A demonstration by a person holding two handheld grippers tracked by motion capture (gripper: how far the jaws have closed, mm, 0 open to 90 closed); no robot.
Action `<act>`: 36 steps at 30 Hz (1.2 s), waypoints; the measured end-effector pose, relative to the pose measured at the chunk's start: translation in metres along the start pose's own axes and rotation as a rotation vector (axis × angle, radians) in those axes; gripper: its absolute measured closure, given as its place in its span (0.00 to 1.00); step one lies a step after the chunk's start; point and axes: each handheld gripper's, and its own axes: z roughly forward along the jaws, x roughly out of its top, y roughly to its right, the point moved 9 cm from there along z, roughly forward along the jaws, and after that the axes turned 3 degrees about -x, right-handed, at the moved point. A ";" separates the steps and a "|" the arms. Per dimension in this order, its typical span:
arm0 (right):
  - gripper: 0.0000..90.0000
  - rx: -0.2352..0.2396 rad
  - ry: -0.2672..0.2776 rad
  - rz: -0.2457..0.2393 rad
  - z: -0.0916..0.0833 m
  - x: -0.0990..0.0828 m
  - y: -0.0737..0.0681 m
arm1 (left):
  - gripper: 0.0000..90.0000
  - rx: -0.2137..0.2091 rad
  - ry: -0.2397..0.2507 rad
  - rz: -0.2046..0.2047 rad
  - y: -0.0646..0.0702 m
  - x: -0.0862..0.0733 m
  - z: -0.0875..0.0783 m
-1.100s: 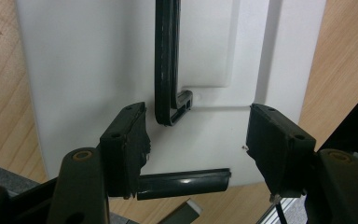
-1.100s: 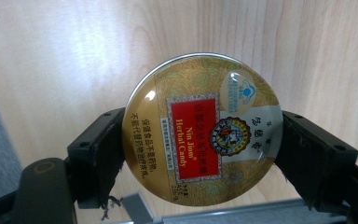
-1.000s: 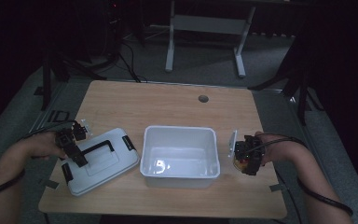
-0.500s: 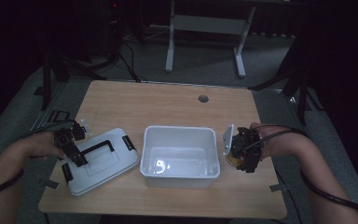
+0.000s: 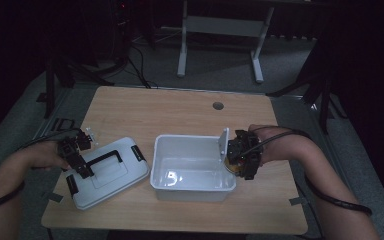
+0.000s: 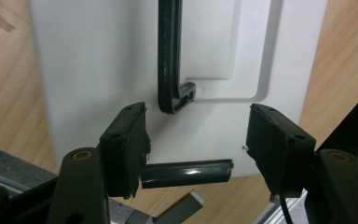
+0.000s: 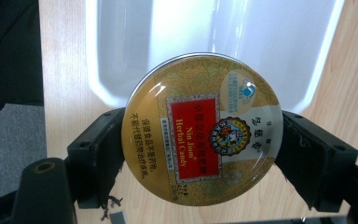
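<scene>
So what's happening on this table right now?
A person works with a gripper in each hand. The right gripper is clamped on a round gold candy tin at the right rim of an open white bin. The bin's lid lies flat on the table to the left, and the left gripper sits over it, jaws open, near one black latch.

We are seeing a round gold candy tin (image 7: pixel 200 128) with a red label, lying flat, lid up, over the right rim of the open white bin (image 5: pixel 192 167). The bin's white lid (image 5: pixel 107 172), black handle up, is lying flat just left of it.
</scene>
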 end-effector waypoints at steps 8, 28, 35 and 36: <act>0.22 0.004 0.020 0.010 0.015 0.020 0.006 | 0.42 0.003 -0.005 -0.003 0.001 -0.001 -0.002; 0.22 0.070 -0.029 0.043 0.074 0.042 0.005 | 0.42 0.003 -0.019 0.000 0.000 -0.002 0.003; 0.23 0.114 -0.057 0.061 0.095 0.044 0.004 | 0.42 0.002 -0.020 0.001 0.000 -0.003 0.004; 0.23 0.120 -0.062 0.063 0.097 0.044 0.004 | 0.42 0.001 -0.017 0.005 0.000 -0.003 0.004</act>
